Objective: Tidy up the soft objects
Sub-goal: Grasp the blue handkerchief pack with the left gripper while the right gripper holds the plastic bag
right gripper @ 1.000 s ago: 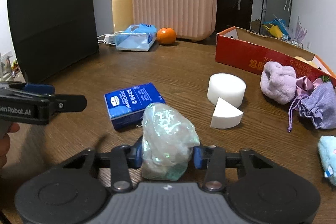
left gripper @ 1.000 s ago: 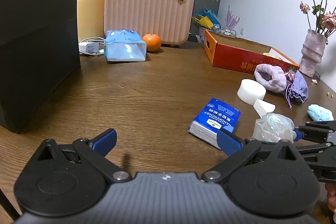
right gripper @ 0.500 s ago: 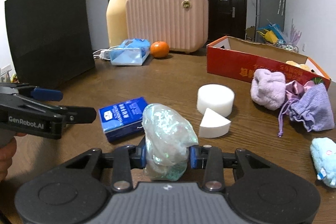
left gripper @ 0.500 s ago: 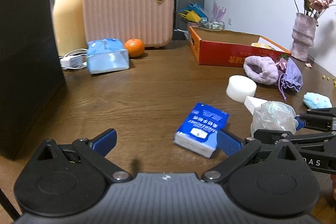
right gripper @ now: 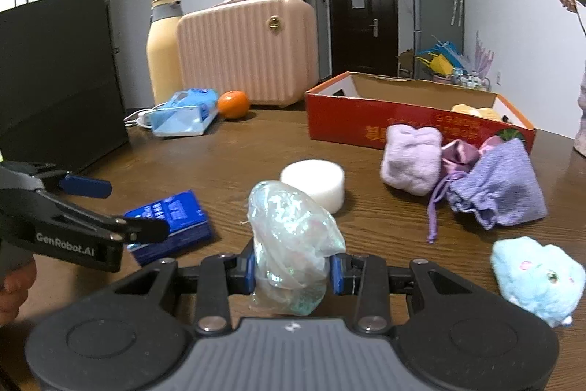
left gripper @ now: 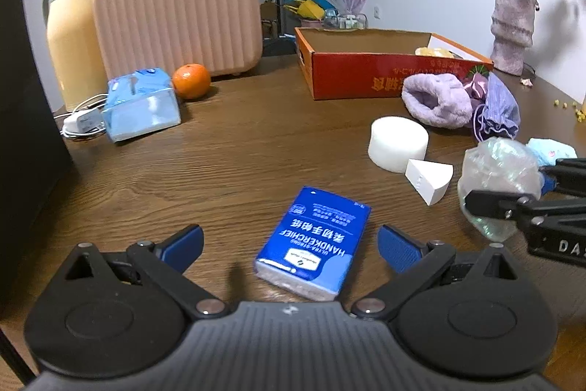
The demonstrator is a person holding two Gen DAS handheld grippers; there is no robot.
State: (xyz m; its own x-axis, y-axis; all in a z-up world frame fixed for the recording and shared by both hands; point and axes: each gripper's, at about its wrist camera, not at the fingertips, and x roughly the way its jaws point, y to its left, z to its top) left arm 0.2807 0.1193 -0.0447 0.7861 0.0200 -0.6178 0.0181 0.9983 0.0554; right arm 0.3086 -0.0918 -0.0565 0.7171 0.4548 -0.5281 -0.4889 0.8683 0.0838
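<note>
Right wrist cam: right gripper point(right gripper: 293, 272) clamped on crinkly plastic bag point(right gripper: 293, 244), lifted off table point(right gripper: 366, 226). Left gripper point(left gripper: 289, 244) spread wide, empty, tissue pack point(left gripper: 315, 240) between its fingers, not touched. Red box point(right gripper: 403, 123) w/ one yellowish item inside, so prob. barely started. Still outside box: purple plush point(right gripper: 412, 160), drawstring pouch point(right gripper: 498, 189), blue fluffy toy point(right gripper: 538, 277), white sponge point(right gripper: 315, 182), wedge point(left gripper: 428, 178). Bag looks next for box, my guess.
</note>
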